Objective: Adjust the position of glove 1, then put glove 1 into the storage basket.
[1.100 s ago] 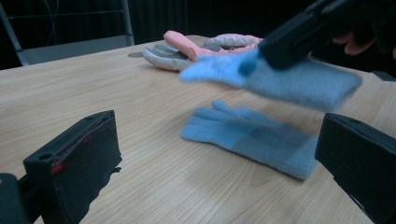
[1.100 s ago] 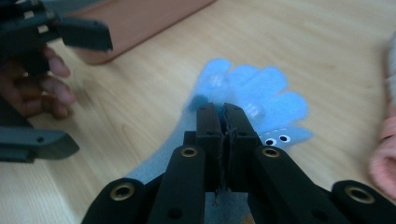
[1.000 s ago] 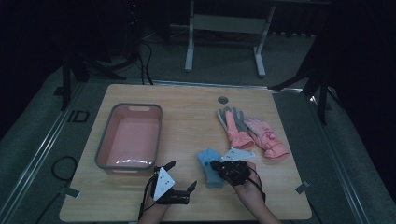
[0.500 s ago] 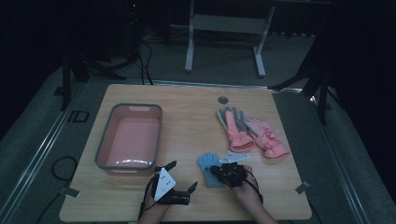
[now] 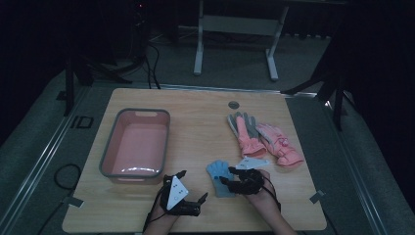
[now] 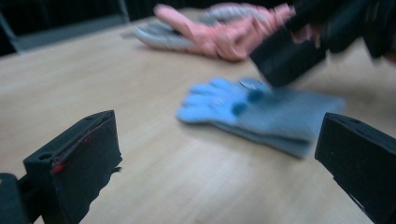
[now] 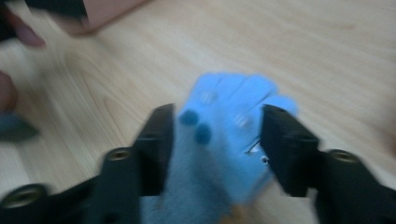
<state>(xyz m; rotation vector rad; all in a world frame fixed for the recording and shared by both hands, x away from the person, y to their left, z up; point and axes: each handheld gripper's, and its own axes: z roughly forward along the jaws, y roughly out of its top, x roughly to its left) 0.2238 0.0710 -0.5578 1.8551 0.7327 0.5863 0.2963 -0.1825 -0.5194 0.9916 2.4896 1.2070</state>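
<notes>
A blue glove [image 5: 218,173] lies flat on the wooden table [image 5: 195,122] near its front edge. My right gripper [image 5: 225,175] straddles the glove's cuff end, and its jaws have just been opening. In the right gripper view the glove [image 7: 224,140] sits between the spread jaws of the right gripper [image 7: 218,116], with gaps beside both pads. My left gripper [image 5: 193,185] rests to the left of the glove, open and empty. In the left gripper view the left gripper [image 6: 219,140] faces the glove [image 6: 261,114] from a short distance.
A pink basin [image 5: 108,156] stands at the left of the table, with nothing visible in it. A grey-and-pink glove [image 5: 243,131] and a pink glove [image 5: 280,145] lie side by side at the right. A round hole [image 5: 233,105] marks the table's far edge.
The right gripper's jaws have spread apart around the blue glove, which now lies loose between them. Both hands have stayed almost where they were.
</notes>
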